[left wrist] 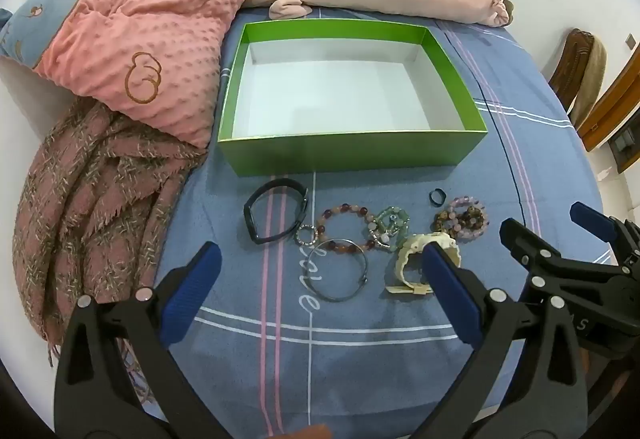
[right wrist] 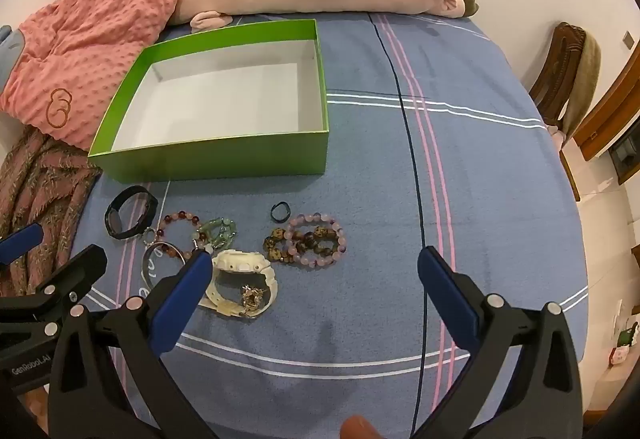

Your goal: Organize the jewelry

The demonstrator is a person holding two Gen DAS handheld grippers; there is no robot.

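Both grippers wide open, nothing held. Jewelry lies in a row on the bed, just in front of the green box, which is empty. Silver bangle sits btwn the left gripper tips, lying flat. Right gripper is over bare sheet, w/ the white watch by its left tip.

Open blue bedsheet is left clear right of the green box; jewelry is crowded before it.

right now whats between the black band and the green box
Nothing: bare blue bedsheet separates the black band from the green box, clearest in the left wrist view.
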